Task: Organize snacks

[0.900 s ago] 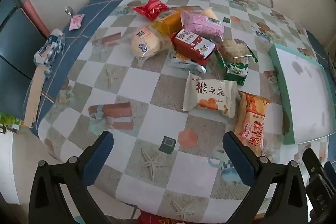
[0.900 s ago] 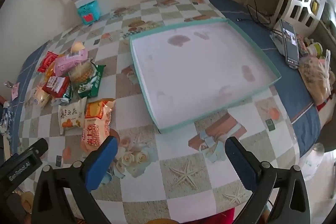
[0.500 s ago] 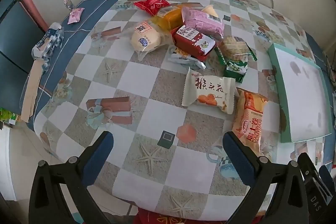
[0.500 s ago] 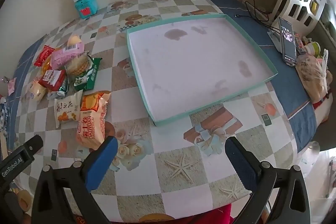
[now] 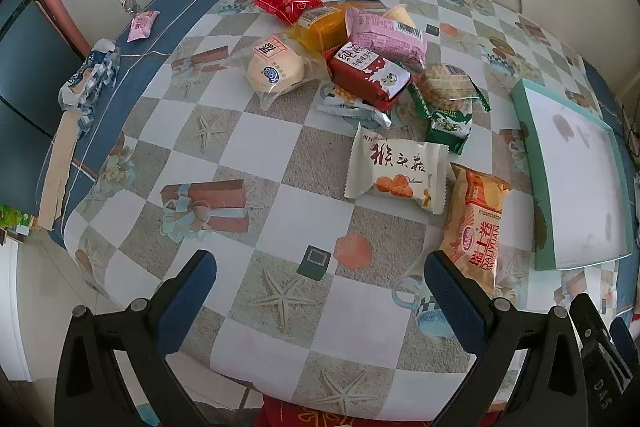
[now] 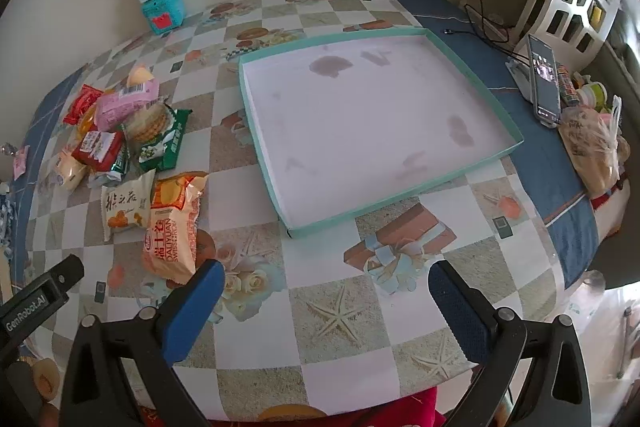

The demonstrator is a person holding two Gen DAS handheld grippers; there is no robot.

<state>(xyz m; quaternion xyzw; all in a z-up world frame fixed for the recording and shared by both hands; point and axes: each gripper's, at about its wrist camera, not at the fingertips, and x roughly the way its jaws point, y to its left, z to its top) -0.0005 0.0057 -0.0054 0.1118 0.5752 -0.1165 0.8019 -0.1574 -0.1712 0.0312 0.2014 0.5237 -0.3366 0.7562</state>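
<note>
A heap of wrapped snacks lies on the checkered tablecloth: an orange roll pack (image 5: 476, 223) (image 6: 174, 223), a white cake pack (image 5: 396, 173) (image 6: 122, 207), a red box pack (image 5: 370, 75), a pink pack (image 5: 386, 37), a green cracker pack (image 5: 448, 107) and a round bun (image 5: 276, 71). A shallow teal-rimmed tray (image 6: 464, 177) (image 5: 536, 183) sits empty to their right. My left gripper (image 5: 320, 279) hovers open over the table's near edge, below the heap. My right gripper (image 6: 326, 287) is open too, in front of the tray, holding nothing.
A teal box (image 6: 164, 11) under a white power strip stands at the back wall. A phone (image 6: 542, 83), a bagged item (image 6: 592, 147) and cables lie at the right side. A small pink candy (image 5: 140, 25) and a crumpled wrapper (image 5: 88, 79) rest at the left edge.
Both grippers have pulled back and risen, so the table shows from farther away and its near edge comes into view. The jaws stay wide apart. No snack has moved.
</note>
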